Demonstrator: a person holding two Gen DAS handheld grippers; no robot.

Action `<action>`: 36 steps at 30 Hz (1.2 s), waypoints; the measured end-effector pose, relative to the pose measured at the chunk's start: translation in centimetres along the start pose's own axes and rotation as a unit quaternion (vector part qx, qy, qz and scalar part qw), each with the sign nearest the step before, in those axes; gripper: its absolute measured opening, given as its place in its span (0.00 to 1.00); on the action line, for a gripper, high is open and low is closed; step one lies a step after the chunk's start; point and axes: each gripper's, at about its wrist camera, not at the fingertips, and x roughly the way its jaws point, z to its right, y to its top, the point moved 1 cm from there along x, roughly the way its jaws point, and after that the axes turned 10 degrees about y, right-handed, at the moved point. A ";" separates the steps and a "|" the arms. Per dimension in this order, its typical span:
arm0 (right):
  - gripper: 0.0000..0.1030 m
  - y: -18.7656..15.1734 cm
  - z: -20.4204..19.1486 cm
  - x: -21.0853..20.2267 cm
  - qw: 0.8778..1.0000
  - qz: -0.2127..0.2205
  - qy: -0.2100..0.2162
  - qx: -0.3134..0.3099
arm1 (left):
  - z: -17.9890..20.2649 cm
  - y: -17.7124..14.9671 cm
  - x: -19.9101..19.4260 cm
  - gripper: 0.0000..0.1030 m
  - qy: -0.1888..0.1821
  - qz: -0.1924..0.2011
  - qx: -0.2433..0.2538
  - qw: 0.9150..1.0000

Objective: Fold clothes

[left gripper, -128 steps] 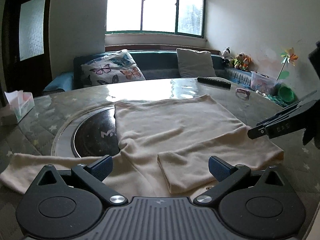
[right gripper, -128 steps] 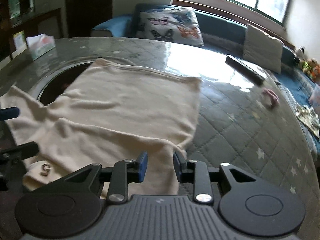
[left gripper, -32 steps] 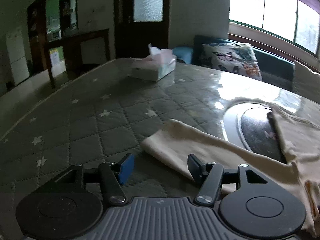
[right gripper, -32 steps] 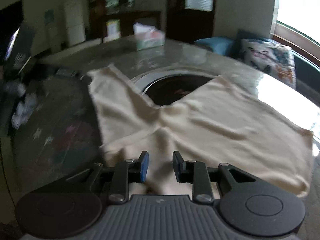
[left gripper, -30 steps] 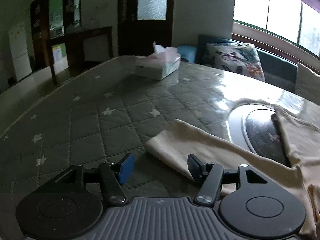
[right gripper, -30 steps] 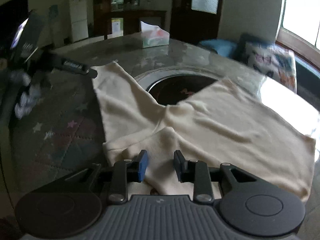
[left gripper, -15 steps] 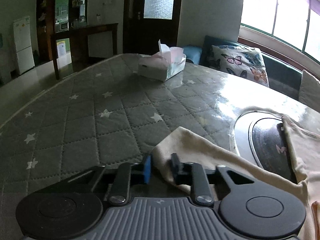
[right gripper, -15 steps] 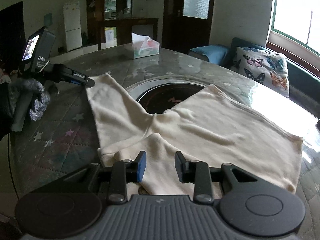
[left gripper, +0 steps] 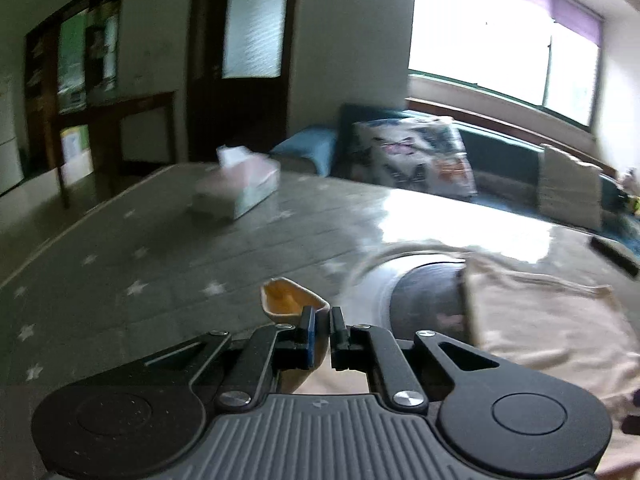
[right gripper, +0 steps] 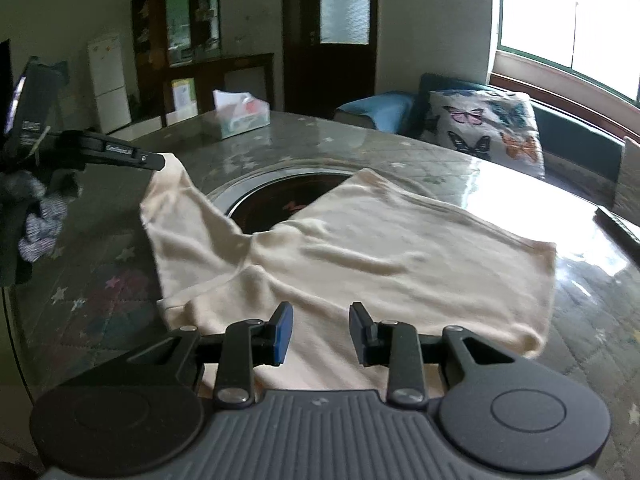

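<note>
A cream long-sleeved top lies spread on the round table; its body also shows in the left wrist view. My left gripper is shut on the cuff of the left sleeve and holds it lifted off the table. In the right wrist view the left gripper shows at the left with the sleeve hanging from it. My right gripper is open and empty, low over the near part of the top.
A tissue box stands at the table's far side. A dark round inset sits in the table's middle, partly under the top. A remote lies at the right. A sofa with a butterfly cushion is behind.
My left gripper closed on the sleeve cuff and has lifted it off the table, swinging right. My right gripper has opened a little wider and stays over the top.
</note>
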 end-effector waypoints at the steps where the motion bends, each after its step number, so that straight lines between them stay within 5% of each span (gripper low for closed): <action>1: 0.30 -0.1 0.3 -0.3 1.000 0.003 -0.003 0.003 | 0.8 0.2 -0.4 0.07 -0.009 0.004 0.006 1.000; 8: 0.30 -1.0 2.3 -2.6 0.999 0.023 -0.020 0.033 | 6.4 0.3 -3.4 0.06 -0.078 0.024 0.056 0.995; 17: 0.30 -2.1 4.4 -4.8 0.996 0.039 -0.038 0.072 | 13.1 -2.2 -6.3 0.09 -0.161 0.022 0.134 0.978; 20: 0.30 -2.2 4.5 -5.1 0.996 0.038 -0.036 0.075 | 13.1 -3.4 -6.0 0.12 -0.145 0.016 0.155 0.977; 21: 0.30 -2.1 4.4 -5.0 0.996 0.037 -0.035 0.073 | 12.9 -3.8 -5.9 0.16 -0.136 0.013 0.160 0.978; 23: 0.30 -1.9 4.2 -4.6 0.997 0.033 -0.029 0.069 | 11.7 -4.3 -5.4 0.41 -0.119 0.007 0.161 0.980; 36: 0.30 4.2 -0.9 2.7 0.998 -0.012 0.060 0.015 | 2.2 -5.9 -2.8 0.87 -0.027 -0.007 0.094 0.995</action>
